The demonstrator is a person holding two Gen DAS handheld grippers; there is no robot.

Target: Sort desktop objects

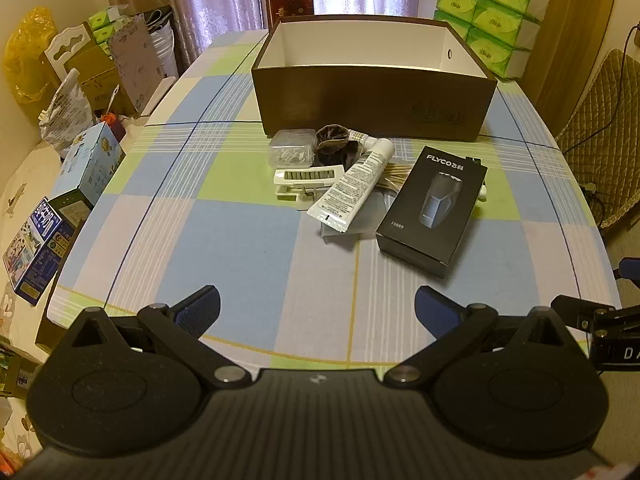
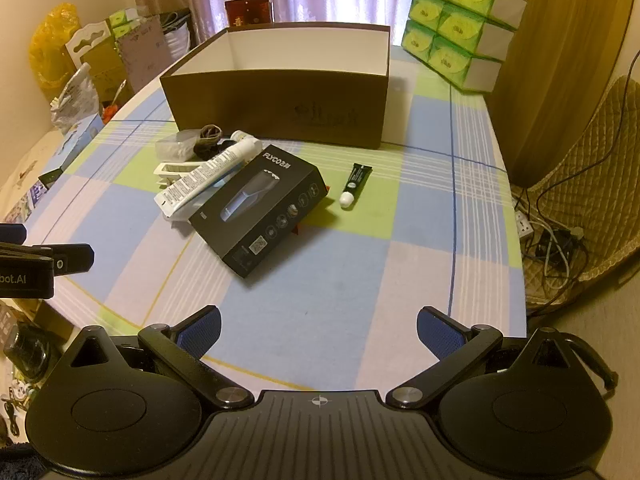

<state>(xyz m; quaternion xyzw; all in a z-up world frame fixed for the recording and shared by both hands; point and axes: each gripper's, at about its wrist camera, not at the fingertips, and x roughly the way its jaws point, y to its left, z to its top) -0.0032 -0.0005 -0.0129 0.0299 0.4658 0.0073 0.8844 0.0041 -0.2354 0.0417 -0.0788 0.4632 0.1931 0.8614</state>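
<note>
A brown open box (image 1: 372, 96) (image 2: 280, 104) with a white inside stands at the back of the checked table. In front of it lies a pile: a black FLYCO shaver box (image 1: 432, 208) (image 2: 260, 212), a white tube (image 1: 354, 186) (image 2: 204, 180), a white hair clip (image 1: 306, 178) (image 2: 176, 170), a clear plastic case (image 1: 291, 147) (image 2: 176, 146), a dark scrunchie (image 1: 334, 142) (image 2: 208, 136) and cotton swabs (image 1: 396, 176). A small black tube (image 2: 354, 184) lies alone to the right. My left gripper (image 1: 318, 312) and right gripper (image 2: 319, 332) hover open over the near table edge, both empty.
Green tissue packs (image 1: 492, 16) (image 2: 460, 28) are stacked at the back right. Cartons (image 1: 60, 196) and bags crowd the left side. A quilted chair (image 2: 592, 168) and cables (image 2: 556, 236) sit off the right edge. The other gripper shows at each view's side.
</note>
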